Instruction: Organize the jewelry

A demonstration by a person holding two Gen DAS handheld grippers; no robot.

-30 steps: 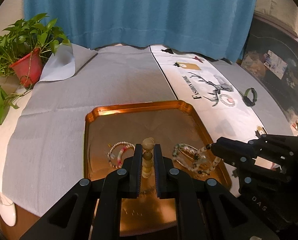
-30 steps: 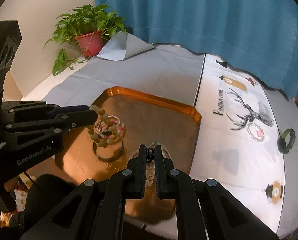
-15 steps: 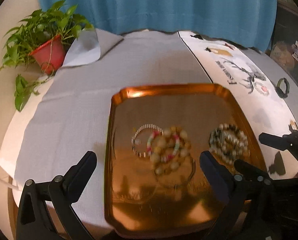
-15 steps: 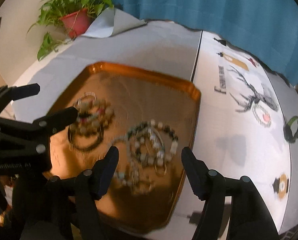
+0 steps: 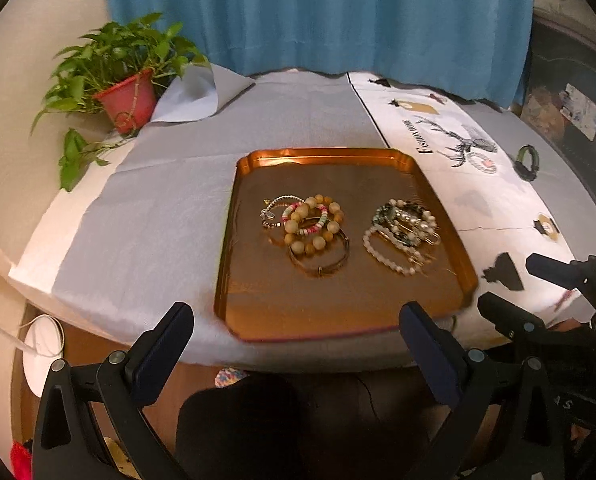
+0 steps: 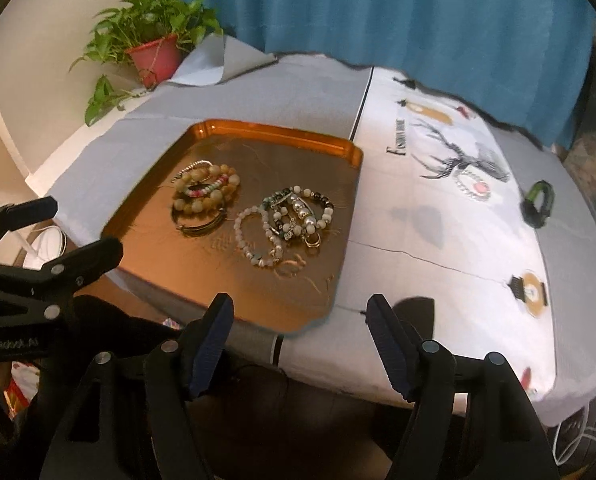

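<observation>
Both claws empty, jewelry on the tray

Left claw [image 5: 294,338] gapes wide; right claw [image 6: 299,328] is opening, nothing between. Both bracelet piles [image 5: 307,226] [image 6: 286,220] lie on the copper tray [image 5: 258,308]. Only the right view shows the bench's [image 6: 457,240] printed near corner.

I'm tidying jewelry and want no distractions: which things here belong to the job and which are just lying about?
Job:
shiny copper tray
tan wooden bead bracelet pile
pearl and dark bead bracelet pile
green and black band

Lying about:
potted green plant
blue curtain
</observation>
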